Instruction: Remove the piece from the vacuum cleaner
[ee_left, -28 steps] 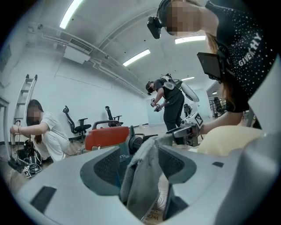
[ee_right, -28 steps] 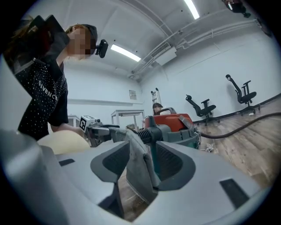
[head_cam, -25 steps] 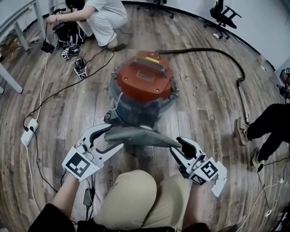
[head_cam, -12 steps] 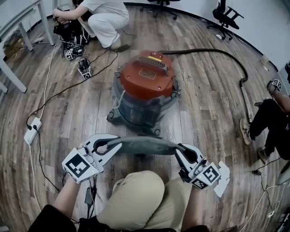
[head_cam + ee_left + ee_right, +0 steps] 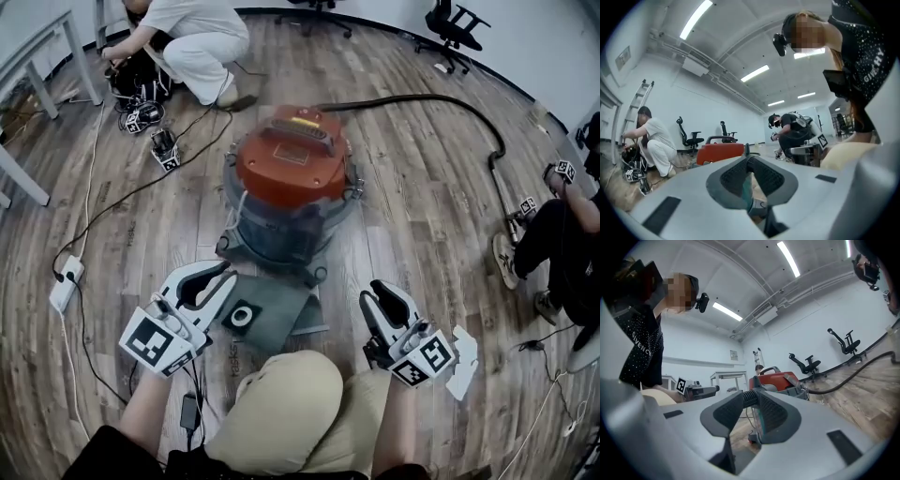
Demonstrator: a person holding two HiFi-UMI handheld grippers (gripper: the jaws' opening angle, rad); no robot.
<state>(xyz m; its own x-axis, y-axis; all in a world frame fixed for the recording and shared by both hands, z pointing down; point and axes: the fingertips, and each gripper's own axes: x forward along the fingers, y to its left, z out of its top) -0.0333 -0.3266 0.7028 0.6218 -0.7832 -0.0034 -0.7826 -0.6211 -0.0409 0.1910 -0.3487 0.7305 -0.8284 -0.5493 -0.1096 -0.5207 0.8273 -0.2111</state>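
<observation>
We've got the vacuum cleaner (image 5: 291,164) showing an orange-red lid over a blue-grey drum. The piece (image 5: 281,309) is plain grey with a black ring around white, lying on the brown, streaky wood-grain floor (image 5: 422,225).

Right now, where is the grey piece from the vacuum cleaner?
In the head view, the grey piece lies on the wooden floor at lower centre, between the vacuum cleaner and the person's knee.

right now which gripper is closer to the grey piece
Left. The left gripper is at the left edge of the grey piece; the right gripper stands clear of its right side. Both are opening, nothing between jaws.
</observation>
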